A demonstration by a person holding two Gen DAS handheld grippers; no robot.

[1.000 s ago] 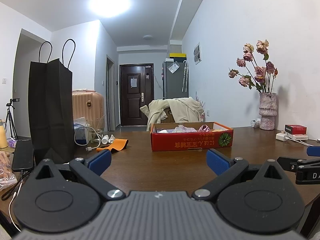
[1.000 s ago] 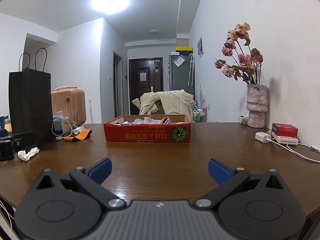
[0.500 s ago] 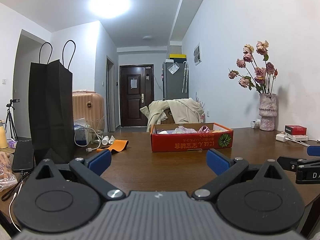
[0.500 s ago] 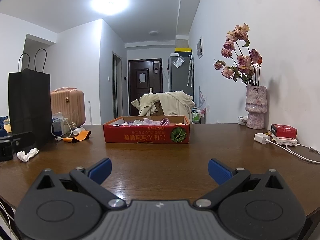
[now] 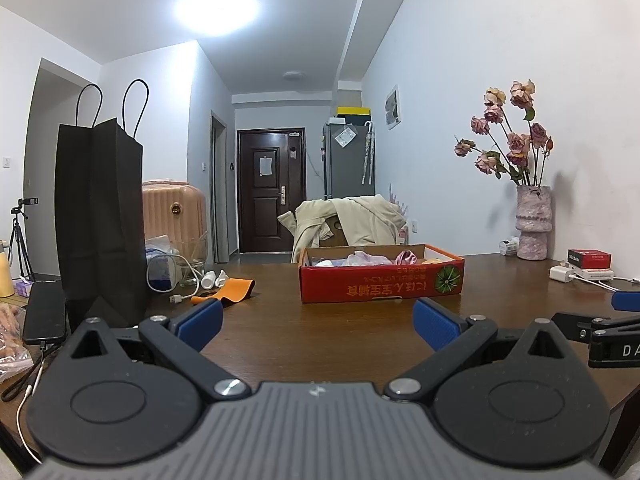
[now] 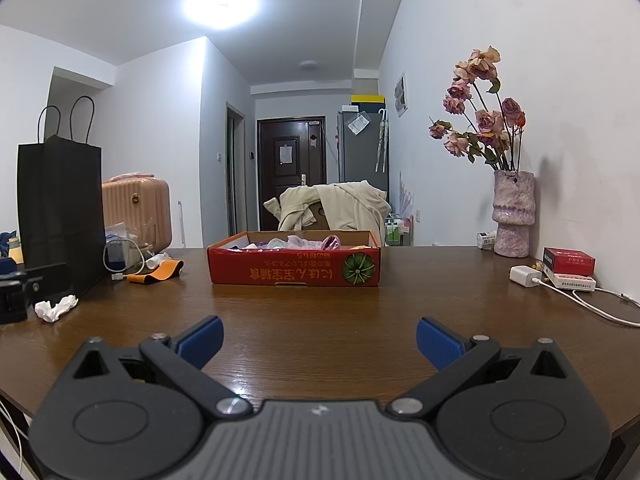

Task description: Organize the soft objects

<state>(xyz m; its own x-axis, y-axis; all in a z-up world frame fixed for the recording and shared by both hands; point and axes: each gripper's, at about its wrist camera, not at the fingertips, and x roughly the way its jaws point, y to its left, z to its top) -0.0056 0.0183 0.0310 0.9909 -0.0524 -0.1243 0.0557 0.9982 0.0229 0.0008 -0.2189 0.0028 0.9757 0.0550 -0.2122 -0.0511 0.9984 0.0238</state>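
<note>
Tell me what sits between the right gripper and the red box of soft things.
Nothing visible: only bare table lies between the open right gripper and the red box.

The room has white walls (image 6: 520,40) and a white ceiling with one round ceiling lamp (image 6: 220,4) that shines bright. A dark brown wooden worktop (image 6: 320,312) fills the foreground. Behind it, a hallway leads to a dark brown door (image 6: 290,172). A grey refrigerator (image 6: 362,148) stands beside the door, and a chair covered with a beige coat (image 6: 340,204) stands behind the worktop.
</note>
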